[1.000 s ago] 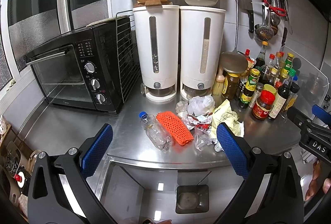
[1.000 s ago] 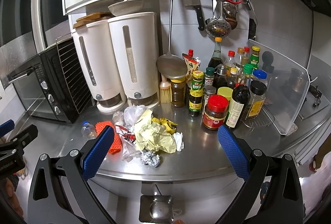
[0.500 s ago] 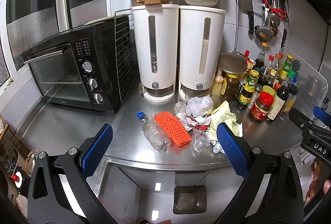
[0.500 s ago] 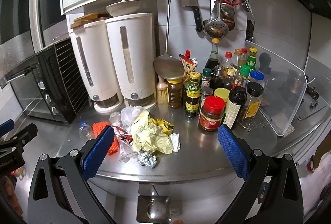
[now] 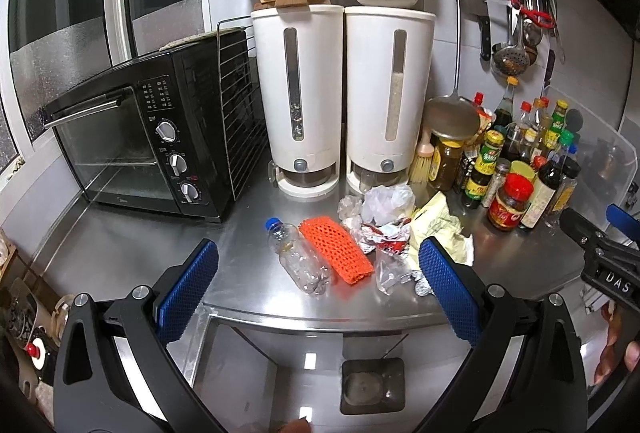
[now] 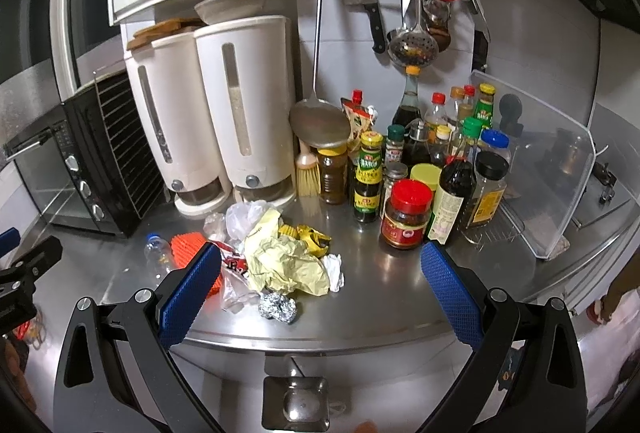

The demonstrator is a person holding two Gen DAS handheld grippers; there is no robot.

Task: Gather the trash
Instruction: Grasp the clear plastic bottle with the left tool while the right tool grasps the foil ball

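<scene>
Trash (image 5: 372,233) lay heaped at frame centre on the steel counter (image 5: 120,249), untouched, as the left gripper (image 5: 316,285) and right gripper (image 6: 320,285) hovered with jaws spread wide; a careless sweep risked toppling the condiment bottles (image 6: 436,169) just beside the pile.

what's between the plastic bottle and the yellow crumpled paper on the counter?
Left wrist view: beside the plastic bottle lies the orange mesh sleeve, then crumpled silver-and-red wrappers, then the yellow paper.
</scene>
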